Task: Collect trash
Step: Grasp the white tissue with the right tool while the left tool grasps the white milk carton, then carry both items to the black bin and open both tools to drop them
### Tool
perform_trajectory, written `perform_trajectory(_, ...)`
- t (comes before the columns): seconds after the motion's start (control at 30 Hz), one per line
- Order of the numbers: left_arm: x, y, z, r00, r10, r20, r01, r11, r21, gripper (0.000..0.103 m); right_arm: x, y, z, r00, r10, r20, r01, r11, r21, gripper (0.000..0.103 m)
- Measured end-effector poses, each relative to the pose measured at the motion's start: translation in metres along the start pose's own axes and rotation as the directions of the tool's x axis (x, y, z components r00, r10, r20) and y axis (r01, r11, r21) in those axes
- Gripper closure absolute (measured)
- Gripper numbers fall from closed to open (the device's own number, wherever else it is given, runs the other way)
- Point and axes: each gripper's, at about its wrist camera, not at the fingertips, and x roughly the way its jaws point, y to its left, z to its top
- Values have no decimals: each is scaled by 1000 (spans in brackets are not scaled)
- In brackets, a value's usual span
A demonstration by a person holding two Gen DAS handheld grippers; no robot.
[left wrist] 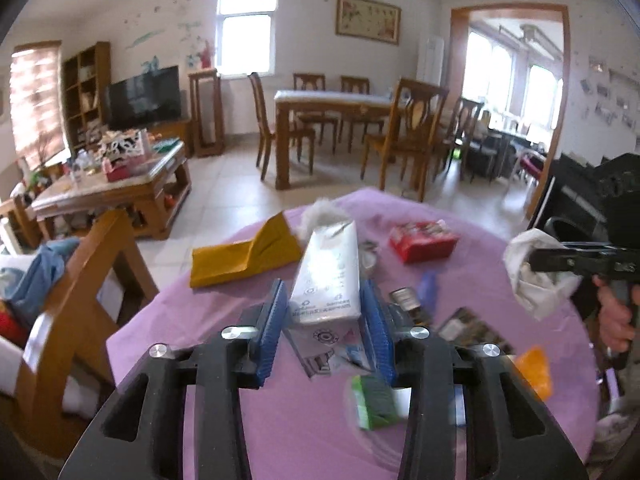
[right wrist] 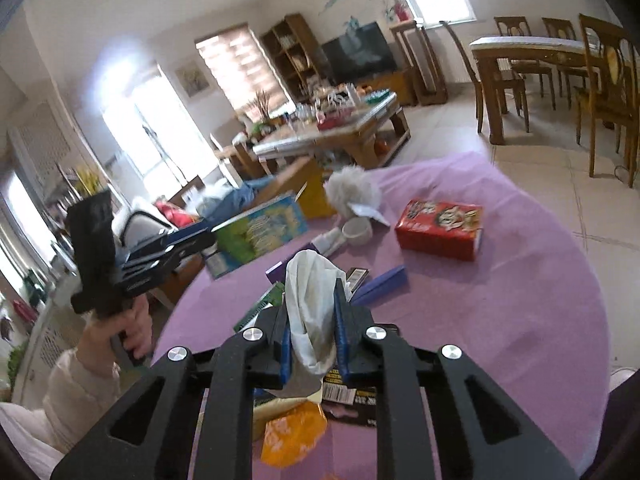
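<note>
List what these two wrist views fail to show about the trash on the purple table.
- Left wrist view: the silver flattened carton's near end, hidden between the left gripper's blue pads.
- Left wrist view: the green packet, too blurred to read.
- Right wrist view: the black barcoded wrapper, mostly covered by the right gripper and its crumpled white tissue.

No wording can be read: print on the silver carton (left wrist: 326, 268), the red box (right wrist: 440, 228) beside it and a barcoded black wrapper (right wrist: 348, 394) stays too blurred.
</note>
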Motion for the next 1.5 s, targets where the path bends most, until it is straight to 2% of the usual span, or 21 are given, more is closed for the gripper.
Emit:
perform_trajectory(0.1, -15, -12, 3, 1000, -12, 12, 12, 1000, -19, 101, -17, -9, -1, 999, -7, 36, 7, 1000, 9, 86)
perform_trajectory(0.17, -17, -24, 3, 1000, 17, -7, -17, 1000, 0, 101, -28, -16, -1, 999, -14, 51, 14, 1000, 15, 86)
perform_trajectory(0.23, -10, -28, 0, 998, -9, -65, 8, 1000, -18, 101, -37, -24, -4, 998, -18, 60, 16, 1000, 24, 86)
perform_trajectory(0.3, 3, -28, -3, 993, 28, -118, -33, 999, -43, 100, -44, -34, -7, 998, -19, 67, 17, 999, 34, 85)
perform_trajectory(0.37, 15, -20, -8, 986, 74, -149, -87, 993, -84, 76, -50, -40, -11, 997, -18, 73, 15, 999, 44, 84)
perform_trajectory(0.4, 20, -12, -10, 978, 129, -162, -149, 981, -121, 37, -54, -44, -14, 997, -19, 76, 15, 999, 52, 82)
perform_trajectory(0.43, 23, -2, -11, 973, 166, -162, -191, 970, -150, 17, -58, -47, -17, 997, -21, 77, 17, 998, 60, 82)
perform_trajectory(0.47, 25, 4, -13, 969, 190, -157, -217, 959, -180, 17, -60, -50, -18, 997, -21, 78, 16, 998, 66, 82)
perform_trajectory(0.53, 33, 12, -18, 965, 189, -180, -226, 951, -210, 17, -65, -57, -23, 996, -32, 78, 27, 997, 71, 82)
perform_trajectory(0.6, 44, 13, -22, 958, 196, -209, -237, 952, -192, 19, -64, -62, -25, 997, -42, 72, 36, 996, 77, 82)
perform_trajectory(0.7, 65, 13, -29, 935, 208, -288, -255, 957, -138, 55, -57, -65, -28, 997, -44, 59, 39, 996, 86, 82)
perform_trajectory(0.73, 71, 15, -32, 930, 204, -307, -259, 954, -150, 61, -56, -66, -28, 998, -41, 56, 36, 995, 88, 82)
perform_trajectory(0.87, 64, 24, -37, 940, 208, -269, -273, 934, -232, 63, -53, -65, -29, 998, -36, 51, 32, 996, 80, 82)
perform_trajectory(1.0, 39, 18, -25, 964, 193, -183, -239, 930, -279, 63, -66, -68, -33, 996, -41, 79, 35, 996, 83, 82)
perform_trajectory(1.03, 31, 8, -17, 974, 168, -151, -205, 937, -281, 63, -71, -70, -34, 995, -42, 89, 34, 995, 89, 82)
perform_trajectory(1.13, 19, -28, 3, 990, 109, -87, -127, 960, -251, 63, -85, -79, -33, 990, -54, 127, 41, 994, 106, 82)
perform_trajectory(1.2, 18, -55, 14, 996, 63, -55, -74, 974, -216, 63, -96, -85, -33, 985, -74, 153, 57, 992, 114, 82)
perform_trajectory(1.27, 20, -86, 26, 1000, -11, -27, 6, 982, -188, 63, -109, -92, -34, 979, -97, 177, 75, 989, 126, 82)
perform_trajectory(1.4, 41, -163, 44, 985, -173, -7, 171, 977, -129, 63, -145, -117, -41, 956, -177, 235, 138, 975, 173, 82)
perform_trajectory(1.43, 52, -190, 49, 974, -228, -10, 226, 968, -109, 63, -154, -124, -43, 948, -201, 248, 156, 970, 187, 82)
perform_trajectory(1.5, 65, -225, 50, 958, -286, -18, 284, 956, -80, 63, -178, -139, -51, 924, -262, 280, 202, 953, 224, 82)
